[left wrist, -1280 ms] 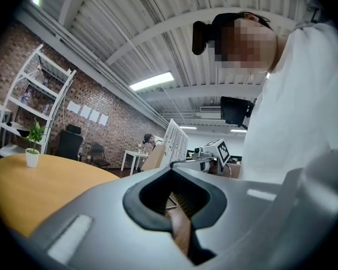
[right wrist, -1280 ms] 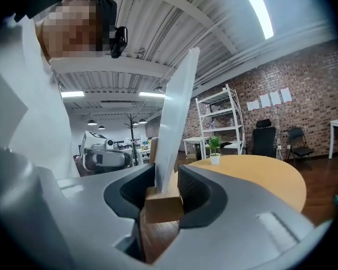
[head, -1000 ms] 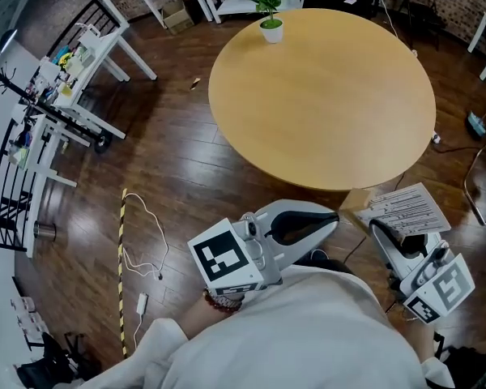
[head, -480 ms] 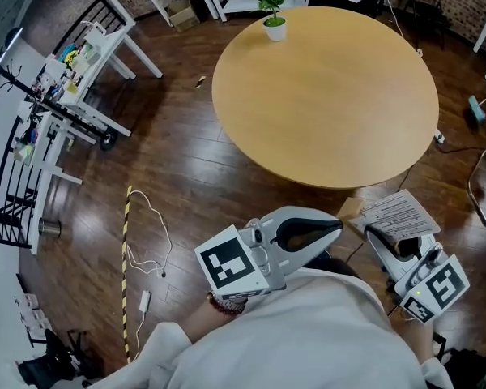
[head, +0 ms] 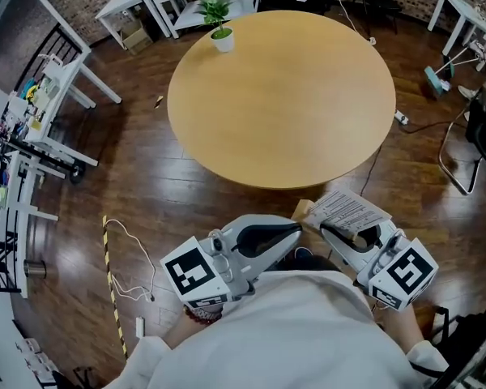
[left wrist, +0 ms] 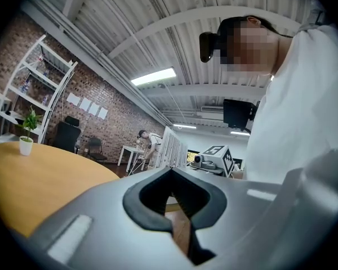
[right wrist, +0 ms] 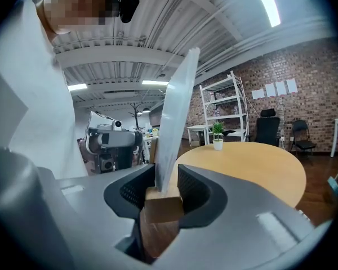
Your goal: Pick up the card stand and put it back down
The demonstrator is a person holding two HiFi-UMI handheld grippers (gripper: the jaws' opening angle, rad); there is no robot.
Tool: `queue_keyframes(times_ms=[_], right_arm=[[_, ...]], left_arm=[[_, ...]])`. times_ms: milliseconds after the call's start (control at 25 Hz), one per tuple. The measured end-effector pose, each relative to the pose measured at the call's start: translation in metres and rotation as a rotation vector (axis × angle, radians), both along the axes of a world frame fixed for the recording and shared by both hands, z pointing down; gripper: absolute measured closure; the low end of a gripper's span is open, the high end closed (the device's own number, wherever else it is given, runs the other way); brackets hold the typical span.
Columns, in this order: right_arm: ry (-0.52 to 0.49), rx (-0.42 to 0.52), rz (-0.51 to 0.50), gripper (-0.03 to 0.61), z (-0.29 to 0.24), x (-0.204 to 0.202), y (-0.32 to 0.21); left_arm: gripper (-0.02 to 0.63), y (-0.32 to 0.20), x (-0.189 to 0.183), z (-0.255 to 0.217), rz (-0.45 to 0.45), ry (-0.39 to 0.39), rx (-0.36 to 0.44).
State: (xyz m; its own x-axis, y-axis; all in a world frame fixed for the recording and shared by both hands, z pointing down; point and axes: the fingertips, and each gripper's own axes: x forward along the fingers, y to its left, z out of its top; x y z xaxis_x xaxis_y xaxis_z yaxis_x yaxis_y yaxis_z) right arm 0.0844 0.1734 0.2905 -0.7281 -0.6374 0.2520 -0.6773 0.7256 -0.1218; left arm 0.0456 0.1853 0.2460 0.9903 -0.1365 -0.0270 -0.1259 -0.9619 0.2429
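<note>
The card stand (head: 343, 208), a small wooden block with a clear upright sheet that carries a printed page, hangs in the air below the round table's near edge. My right gripper (head: 346, 231) is shut on its wooden base. In the right gripper view the block (right wrist: 163, 205) sits pinched between the dark pads, and the sheet (right wrist: 175, 114) rises tilted from it. My left gripper (head: 285, 232) is close to my body, jaws together, with nothing in it. The left gripper view shows its pads (left wrist: 158, 218) meeting around an empty hollow.
A round wooden table (head: 283, 96) stands ahead with a small potted plant (head: 217, 24) at its far left edge. White racks (head: 32, 128) line the left side. A cable (head: 134, 250) and striped tape (head: 109, 286) lie on the dark wood floor. A chair frame (head: 458, 164) stands at right.
The head view has swung, so the table and plant sit further left in the picture. Both grippers appear further left too. The right gripper keeps its hold on the card stand.
</note>
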Motion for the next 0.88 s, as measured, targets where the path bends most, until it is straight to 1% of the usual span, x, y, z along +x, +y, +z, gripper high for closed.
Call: queue_keyframes(times_ms=[120,240,360,440,480,560,680,720,760,840,880], right_arm=[[0.009,-0.007,0.006,0.445,-0.001,-0.002,0.000],[-0.003,-0.006,0.007,0.445,-0.009,0.004,0.000],[-0.021,-0.009,-0.006,0.445,-0.018,0.015,-0.003],[-0.028,-0.011,0.007,0.445,-0.020,0.021,-0.011],[-0.032,-0.009,0.018,0.445,-0.018,0.021,-0.016],[-0.054,-0.007,0.039,0.445,-0.004,0.013,-0.027],[-0.163,-0.047,0.103,0.445,0.017,-0.008,-0.050],[-0.196,-0.066,0.120,0.445,0.019,-0.013,-0.059],[-0.208,-0.079,0.127,0.445,0.020,-0.014,-0.069],[-0.176,-0.086,0.128,0.445,0.022,-0.006,-0.098],[-0.150,-0.088,0.128,0.445,0.028,0.002,-0.117]], left_arm=[[0.630,0.001,-0.001,-0.002,0.021,0.012,-0.003],[0.630,0.002,0.006,-0.009,0.031,0.009,0.000],[0.630,-0.002,0.014,-0.025,0.000,0.032,0.000],[0.630,-0.009,0.014,-0.027,-0.012,0.052,-0.008],[0.630,-0.014,0.010,-0.021,-0.013,0.052,-0.010],[0.630,-0.022,-0.007,-0.001,-0.027,0.027,-0.011],[0.629,-0.049,-0.046,0.023,-0.116,-0.023,-0.019],[0.629,-0.059,-0.056,0.022,-0.150,-0.015,-0.022],[0.629,-0.068,-0.061,0.018,-0.174,0.007,-0.022],[0.629,-0.085,-0.059,0.008,-0.188,0.048,-0.012],[0.629,-0.096,-0.055,0.008,-0.186,0.050,-0.009]])
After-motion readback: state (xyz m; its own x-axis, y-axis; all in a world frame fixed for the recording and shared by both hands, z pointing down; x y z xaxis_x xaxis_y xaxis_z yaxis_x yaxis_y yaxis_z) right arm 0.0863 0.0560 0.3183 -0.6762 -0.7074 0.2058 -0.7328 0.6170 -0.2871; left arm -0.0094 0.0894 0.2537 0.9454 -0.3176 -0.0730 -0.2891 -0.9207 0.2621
